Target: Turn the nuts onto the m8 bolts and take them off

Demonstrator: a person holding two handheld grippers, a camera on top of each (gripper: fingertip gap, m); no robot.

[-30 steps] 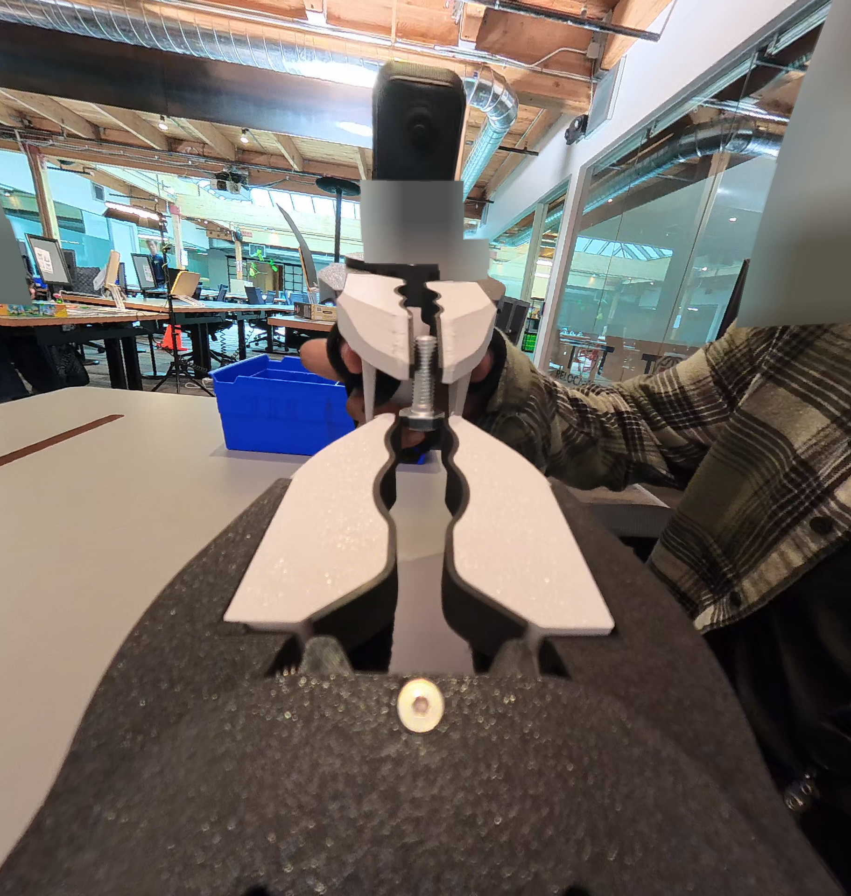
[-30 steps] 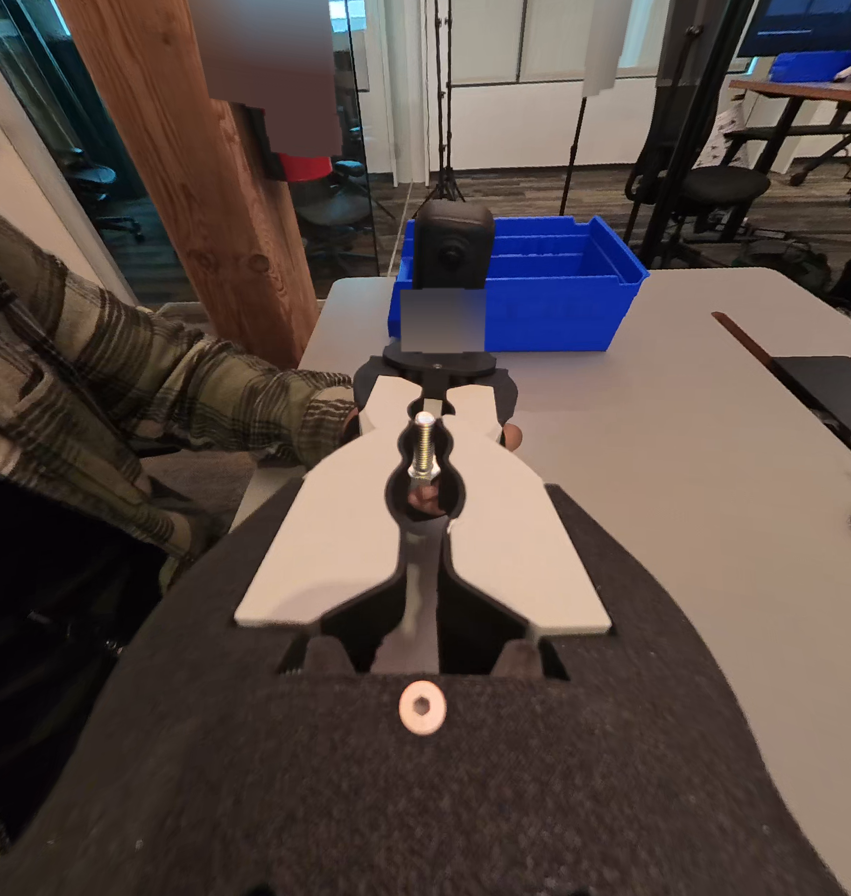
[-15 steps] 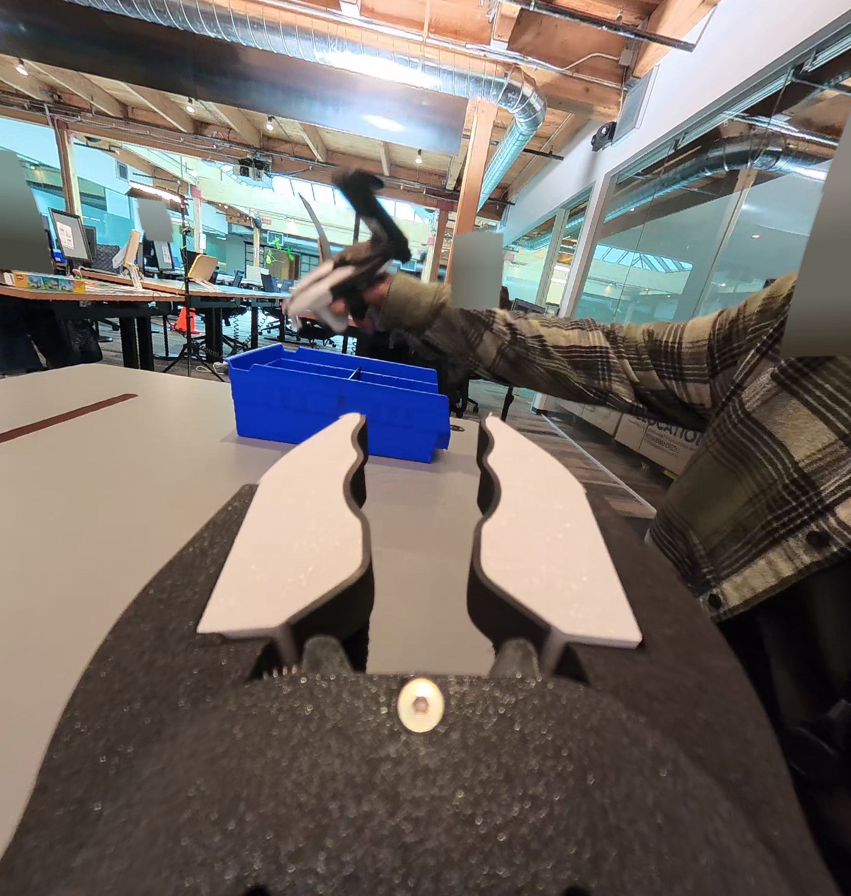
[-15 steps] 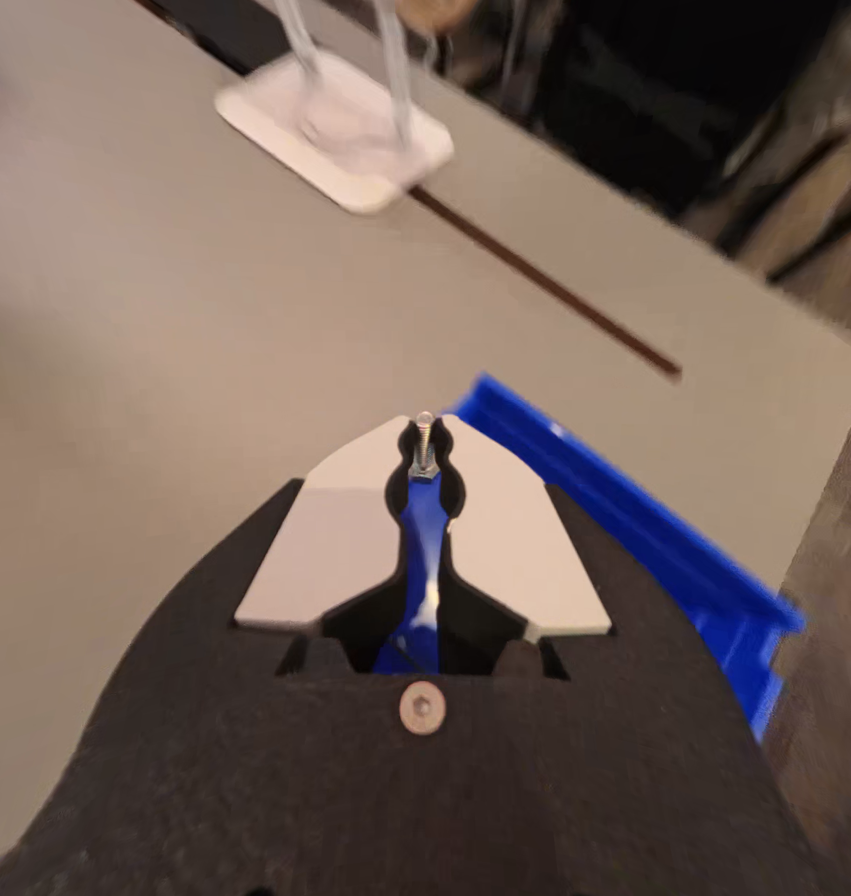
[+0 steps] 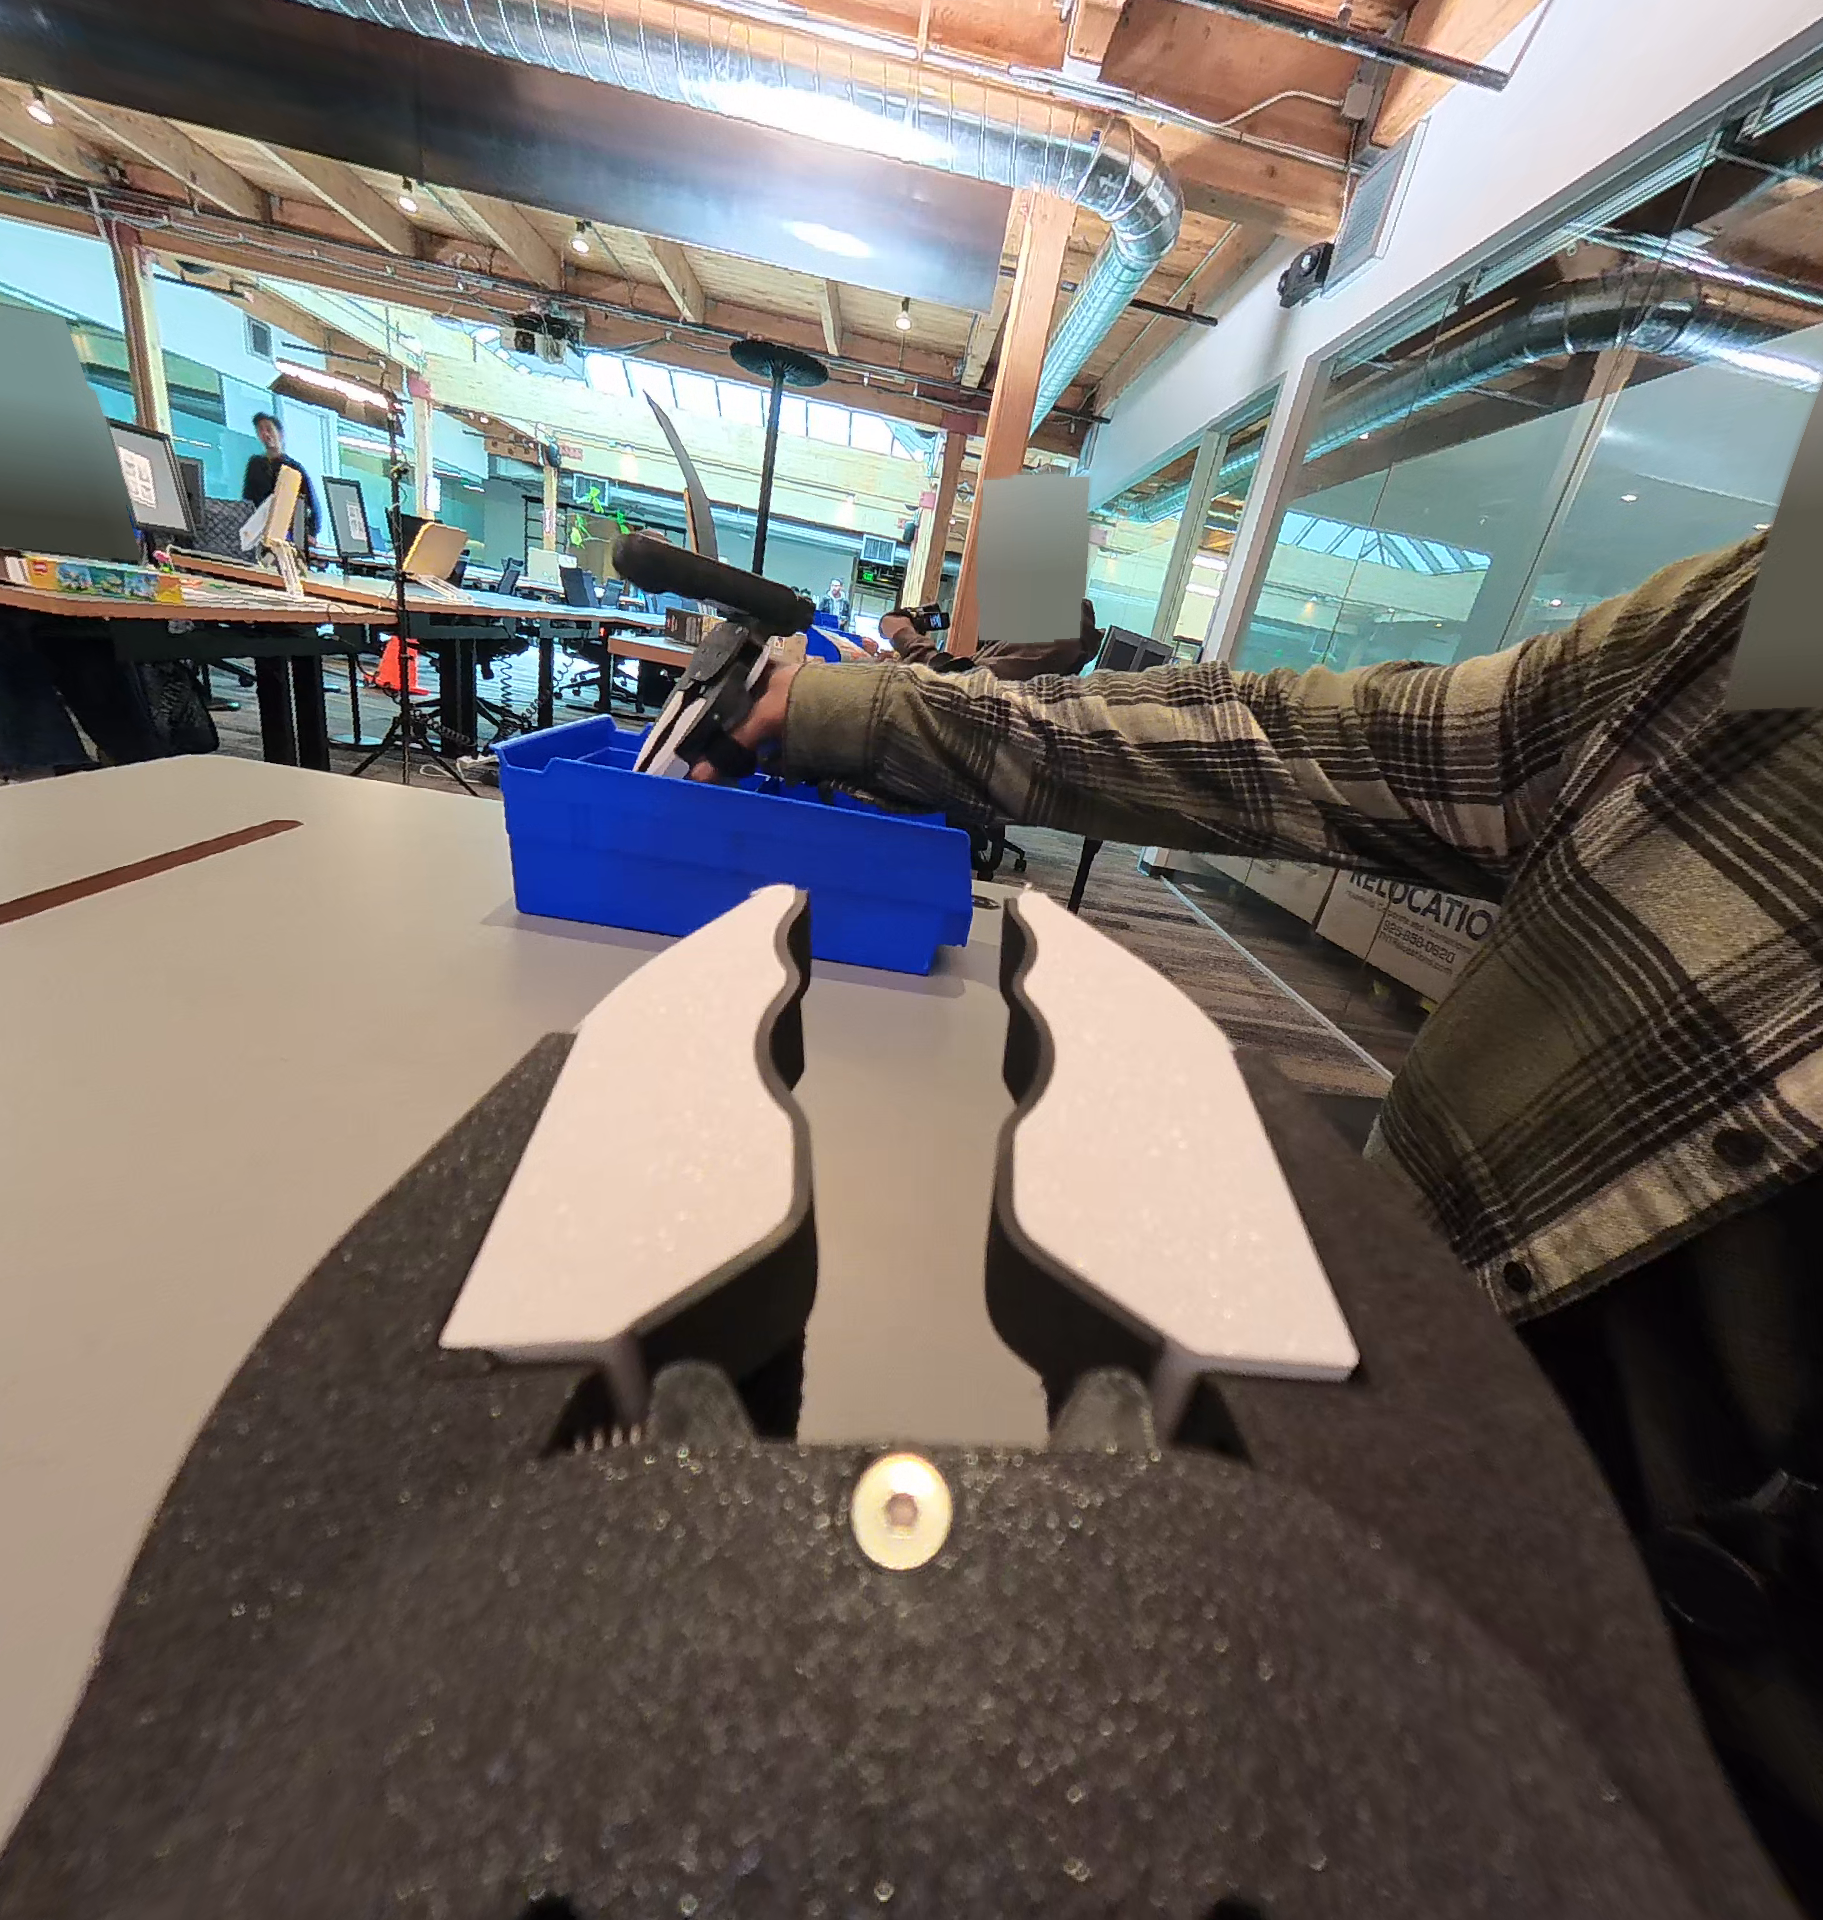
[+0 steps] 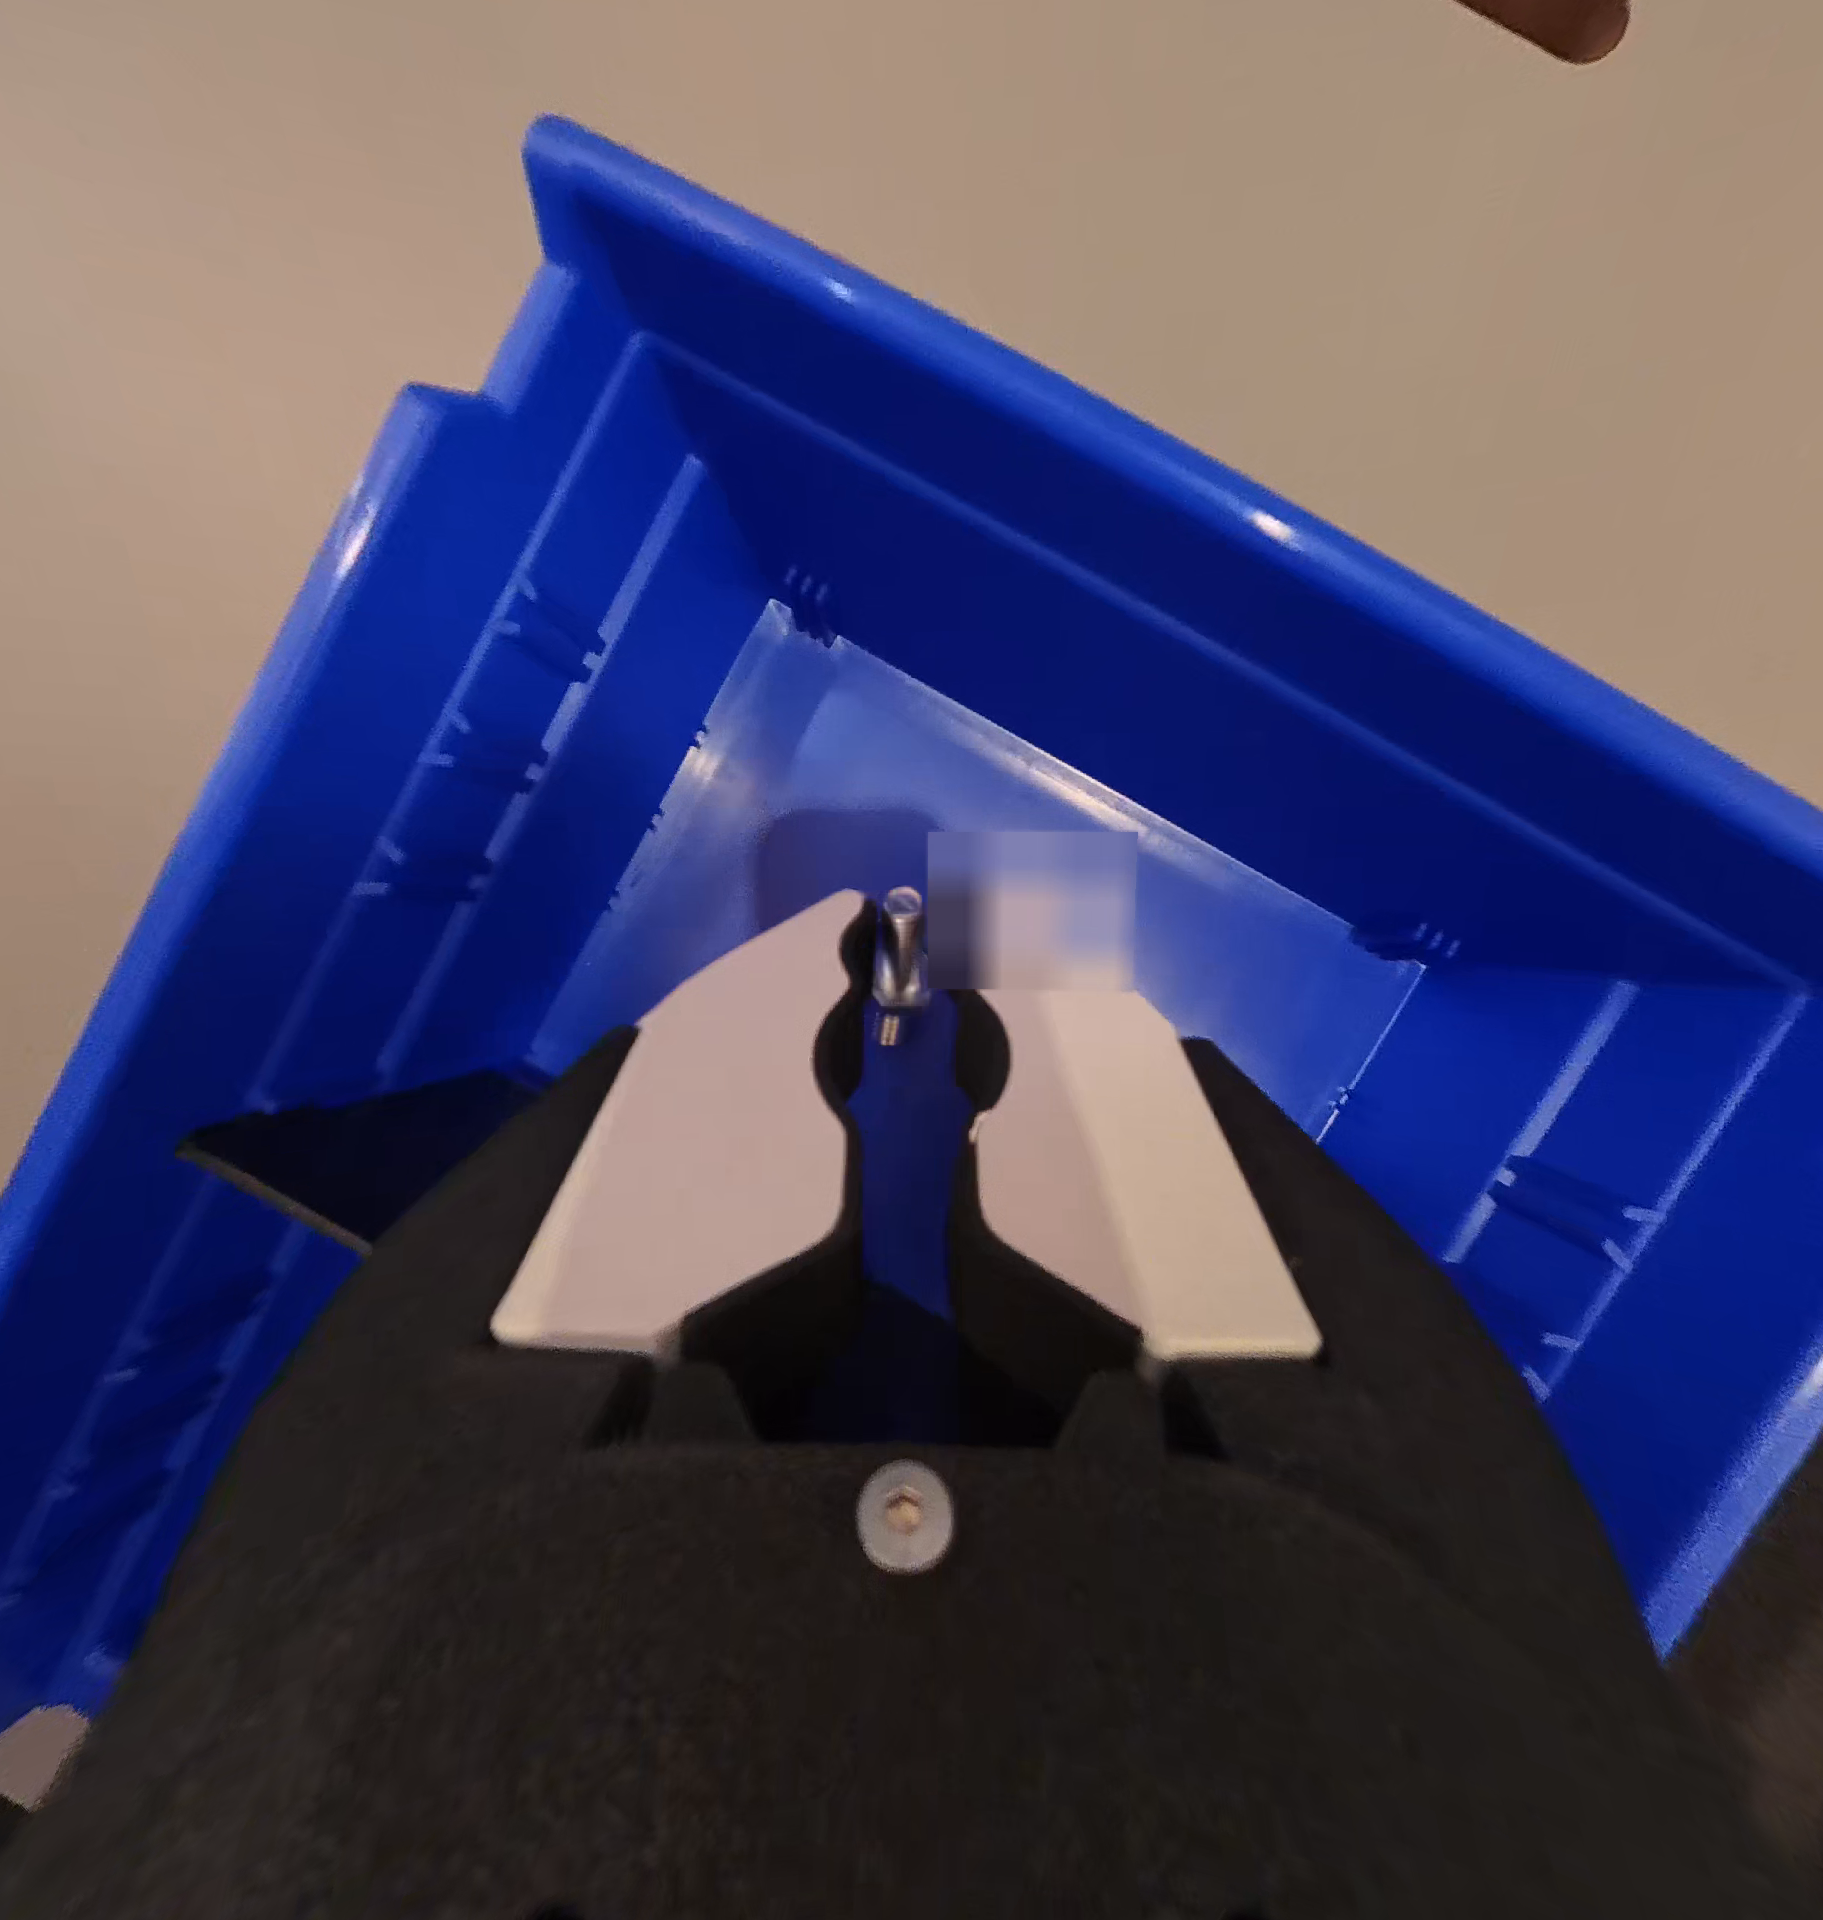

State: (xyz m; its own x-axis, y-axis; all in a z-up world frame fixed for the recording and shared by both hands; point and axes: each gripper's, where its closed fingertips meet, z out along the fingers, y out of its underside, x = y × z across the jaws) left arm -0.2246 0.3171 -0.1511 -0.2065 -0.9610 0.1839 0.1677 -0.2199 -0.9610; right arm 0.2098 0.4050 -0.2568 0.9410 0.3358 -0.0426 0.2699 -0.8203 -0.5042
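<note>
Over the blue bin [image 6: 1042, 540] on the grey bench [image 5: 211, 1039], the right tool [image 6: 902, 935] hangs nose-down, its fingers [image 6: 741, 1039] nearly together around a silver bolt [image 6: 899, 951]; a mosaic patch hides one fingertip, so whether both pads press it cannot be told. The left tool [image 5: 902, 935] waits spread and empty above the bench, well short of the bin. The risk looks plain: a loosened pinch would drop the bolt askew or bounce it against a divider. No loose nut is visible.
</note>
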